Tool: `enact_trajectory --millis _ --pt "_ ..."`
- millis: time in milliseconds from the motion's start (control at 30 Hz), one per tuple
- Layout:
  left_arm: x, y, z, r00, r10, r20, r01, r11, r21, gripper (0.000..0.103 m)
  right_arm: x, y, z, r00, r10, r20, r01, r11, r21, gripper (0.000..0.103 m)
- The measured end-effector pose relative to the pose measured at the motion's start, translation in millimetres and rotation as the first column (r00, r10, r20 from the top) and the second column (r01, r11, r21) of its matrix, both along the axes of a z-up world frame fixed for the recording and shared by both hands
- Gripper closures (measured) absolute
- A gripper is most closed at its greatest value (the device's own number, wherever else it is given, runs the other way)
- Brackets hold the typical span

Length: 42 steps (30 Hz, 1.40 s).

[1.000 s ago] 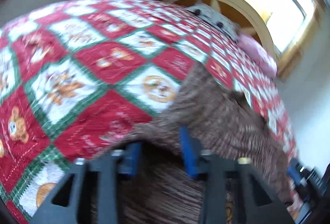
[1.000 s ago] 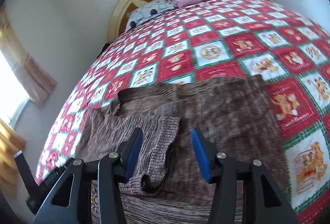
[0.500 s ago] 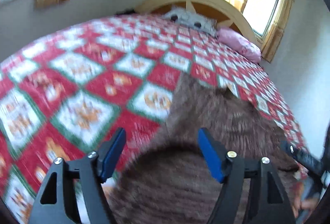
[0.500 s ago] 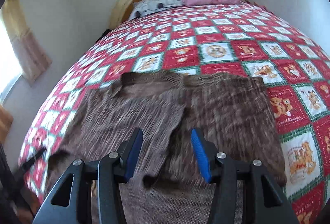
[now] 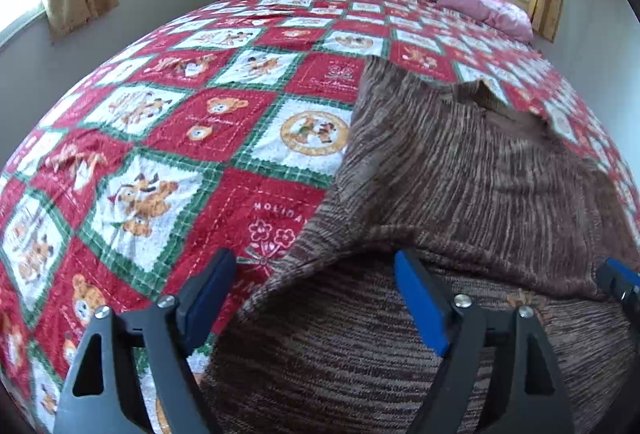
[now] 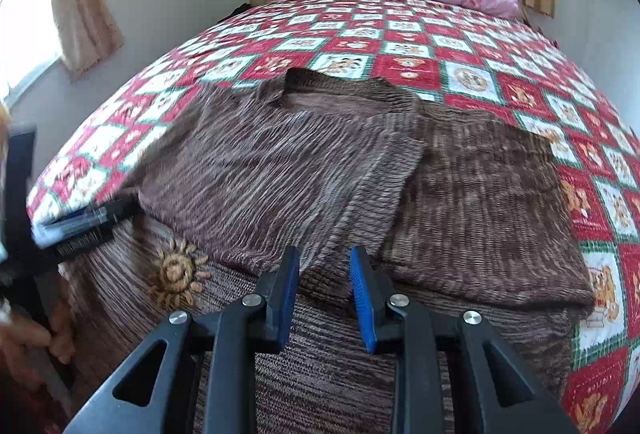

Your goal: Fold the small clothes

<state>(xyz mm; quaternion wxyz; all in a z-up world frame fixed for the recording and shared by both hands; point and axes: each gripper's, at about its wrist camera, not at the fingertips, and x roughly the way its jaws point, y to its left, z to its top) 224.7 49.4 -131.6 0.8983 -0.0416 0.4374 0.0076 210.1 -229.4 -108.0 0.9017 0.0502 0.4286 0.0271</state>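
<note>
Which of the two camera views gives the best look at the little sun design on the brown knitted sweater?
The right wrist view: the orange sun design shows whole on the brown knitted sweater. The left wrist view catches only a sliver of it behind a black gripper arm.

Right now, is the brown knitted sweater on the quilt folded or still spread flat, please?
Partly folded: the brown knitted sweater has both sleeves laid inward across its body, their cuffs near the middle, while the hem lies unfolded.

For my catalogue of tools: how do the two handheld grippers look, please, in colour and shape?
Both look alike: the left gripper and the right gripper have black plastic arms with triangular cut-outs, silver round rivets, and flat blue pads on the finger insides. No cables or markings show.
</note>
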Motion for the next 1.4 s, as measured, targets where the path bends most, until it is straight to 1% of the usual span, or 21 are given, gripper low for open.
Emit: enact_trajectory --millis 33,133,233,267,367,400,433,467,500,533,667,700,833,900,933,1000,1100,1167,1233,1333,1400 --pt "-0.2 0.3 0.0 1.000 0.001 0.002 -0.001 1.000 -0.002 0.016 2.5 -1.6 2.9 1.000 -0.015 0.007 0.015 1.000 -0.001 0.071" --pt "1.6 -7.7 -2.4 1.000 -0.008 -0.006 0.008 0.999 0.036 0.009 19.3 -20.3 15.9 0.994 -0.088 0.058 0.087 0.996 0.019 0.043" --pt "5.6 -13.6 -4.0 1.000 0.007 -0.019 -0.006 0.998 0.064 0.000 46.5 -29.4 11.9 0.994 -0.104 0.045 0.103 0.994 0.016 0.041" --pt "4.1 -11.2 -3.9 1.000 0.011 -0.022 -0.010 0.998 0.056 0.000 57.7 -29.7 7.6 0.995 -0.097 0.032 0.097 0.995 0.008 0.041" --pt "3.5 -8.9 -4.4 1.000 0.014 -0.024 -0.013 0.999 0.037 0.000 84.4 -21.5 -10.6 0.997 -0.075 -0.016 0.074 0.993 -0.090 0.041" --pt "4.0 -8.3 -4.4 1.000 0.013 -0.024 -0.012 0.999 0.041 0.000 89.0 -16.4 -16.9 0.997 -0.070 -0.036 0.065 0.990 -0.124 0.046" --pt "4.1 -7.7 -4.7 1.000 0.013 -0.024 -0.012 0.999 0.044 0.000 88.8 -13.4 -18.3 0.997 -0.062 -0.036 0.056 0.988 -0.146 0.064" --pt "3.6 -8.1 -4.6 1.000 0.013 -0.024 -0.012 0.999 0.044 0.000 88.3 -7.5 -15.9 0.999 -0.029 -0.027 0.025 0.988 -0.153 0.079" --pt "3.5 -8.4 -4.6 1.000 0.013 -0.024 -0.012 0.999 0.042 0.000 87.6 -4.5 -14.1 0.999 -0.006 -0.032 0.002 0.991 -0.136 0.090" --pt "3.4 -8.4 -4.6 1.000 0.014 -0.023 -0.013 0.999 0.040 0.000 86.2 -3.5 -13.2 1.000 -0.003 -0.028 -0.001 0.991 -0.134 0.096" --pt "2.9 -8.2 -4.7 1.000 0.015 -0.022 -0.014 0.999 0.043 0.000 83.9 7.0 8.7 0.996 0.019 0.090 0.002 0.973 -0.230 0.096" --pt "2.9 -8.3 -4.7 1.000 0.015 -0.023 -0.014 0.999 0.042 0.000 86.8 8.0 10.7 0.995 0.016 0.098 0.008 0.970 -0.244 0.096" --pt "3.3 -9.7 -4.2 1.000 0.017 -0.022 -0.016 0.999 0.046 0.000 108.0 7.9 -2.3 0.996 -0.008 0.085 0.037 0.938 -0.344 0.096" --pt "3.9 -9.3 -4.4 1.000 0.016 -0.022 -0.015 0.999 0.045 0.000 118.5 3.1 -22.5 1.000 -0.025 0.004 0.025 0.939 -0.342 0.096" --pt "4.0 -9.3 -4.4 1.000 0.016 -0.022 -0.015 0.999 0.045 0.000 117.6 1.3 -23.8 1.000 -0.026 0.012 0.029 0.941 -0.337 0.095" --pt "4.0 -9.0 -4.5 1.000 0.016 -0.022 -0.015 0.999 0.045 0.000 115.7 -0.7 -18.3 1.000 -0.029 0.009 0.030 0.944 -0.328 0.092" --pt "3.9 -9.0 -4.5 1.000 0.015 -0.022 -0.014 0.999 0.044 0.000 106.6 0.1 -9.4 0.998 -0.063 0.016 0.065 0.937 -0.343 0.072" --pt "4.1 -8.8 -4.5 1.000 0.016 -0.022 -0.015 0.999 0.040 0.000 91.5 -2.5 4.7 0.995 -0.077 0.069 0.094 0.948 -0.303 0.060" --pt "4.2 -8.8 -4.5 1.000 0.016 -0.022 -0.015 0.999 0.041 0.000 69.2 -4.0 21.6 0.989 -0.078 0.123 0.105 0.967 -0.233 0.051" --pt "4.4 -8.2 -4.7 1.000 0.017 -0.021 -0.016 0.999 0.039 0.000 51.8 1.6 29.6 0.988 -0.053 0.145 0.080 0.980 -0.185 0.050" --pt "4.3 -8.2 -4.8 1.000 0.016 -0.021 -0.016 0.999 0.037 0.000 45.8 8.6 21.7 0.994 -0.021 0.104 0.043 0.974 -0.221 0.050"
